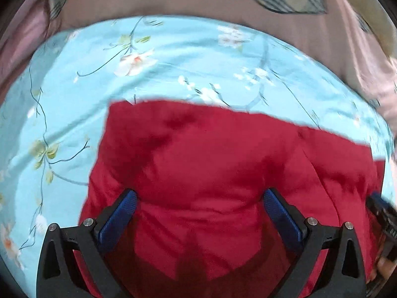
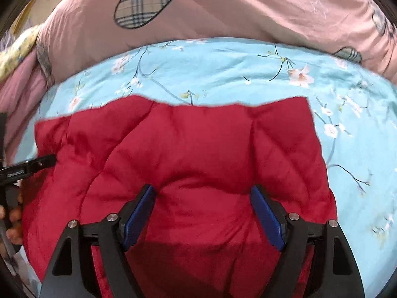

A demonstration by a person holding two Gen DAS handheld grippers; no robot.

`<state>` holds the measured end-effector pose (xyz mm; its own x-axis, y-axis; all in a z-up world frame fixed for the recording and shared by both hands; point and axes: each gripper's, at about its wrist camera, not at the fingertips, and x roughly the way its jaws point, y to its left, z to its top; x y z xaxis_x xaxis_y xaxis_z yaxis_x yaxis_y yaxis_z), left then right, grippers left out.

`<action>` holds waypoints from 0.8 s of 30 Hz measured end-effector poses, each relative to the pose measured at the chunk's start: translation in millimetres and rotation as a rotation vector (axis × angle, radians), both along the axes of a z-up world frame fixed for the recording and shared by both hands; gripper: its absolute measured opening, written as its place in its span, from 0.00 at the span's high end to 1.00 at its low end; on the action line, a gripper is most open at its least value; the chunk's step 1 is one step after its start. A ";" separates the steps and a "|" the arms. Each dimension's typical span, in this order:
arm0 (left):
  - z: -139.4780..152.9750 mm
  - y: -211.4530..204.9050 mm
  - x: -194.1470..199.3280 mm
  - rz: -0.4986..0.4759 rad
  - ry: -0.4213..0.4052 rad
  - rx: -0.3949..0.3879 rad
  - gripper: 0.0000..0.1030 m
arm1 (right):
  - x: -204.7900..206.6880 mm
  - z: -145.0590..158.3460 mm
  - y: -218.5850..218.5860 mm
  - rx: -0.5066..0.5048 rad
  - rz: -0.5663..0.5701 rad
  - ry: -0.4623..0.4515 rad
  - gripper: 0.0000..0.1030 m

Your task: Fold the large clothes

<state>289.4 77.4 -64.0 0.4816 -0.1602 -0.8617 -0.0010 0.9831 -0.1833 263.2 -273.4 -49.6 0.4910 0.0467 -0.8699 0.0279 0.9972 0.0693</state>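
Note:
A red padded garment (image 1: 211, 161) lies spread on the light-blue flowered sheet (image 1: 173, 57), with its far hem running straight across. My left gripper (image 1: 199, 196) hangs over its left part, blue pads wide apart, nothing between them. In the right wrist view the same red garment (image 2: 188, 154) shows quilted folds and a square far-right corner. My right gripper (image 2: 202, 191) hovers over its middle, also open, with only cloth beneath the fingers. The left gripper's black body (image 2: 27, 166) and a hand (image 2: 13, 219) show at the left edge of that view.
A pink quilt (image 2: 235, 12) with plaid heart patches (image 2: 141, 0) is bunched along the far side of the bed. Blue sheet (image 2: 359, 161) lies bare to the right of the garment and beyond its hem. The right gripper's body (image 1: 382, 213) shows at the left view's right edge.

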 end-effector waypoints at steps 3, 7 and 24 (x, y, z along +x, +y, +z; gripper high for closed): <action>-2.2 9.3 16.4 0.074 -0.016 -0.025 0.01 | 7.1 -5.1 -25.8 0.099 -0.089 0.003 0.22; -15.9 22.5 33.2 0.160 -0.006 -0.042 0.01 | -1.7 -8.1 -46.0 0.158 -0.190 -0.030 0.23; 29.1 -0.7 -152.0 -0.082 -0.168 -0.225 0.08 | -4.3 -15.5 -61.9 0.235 -0.231 -0.039 0.21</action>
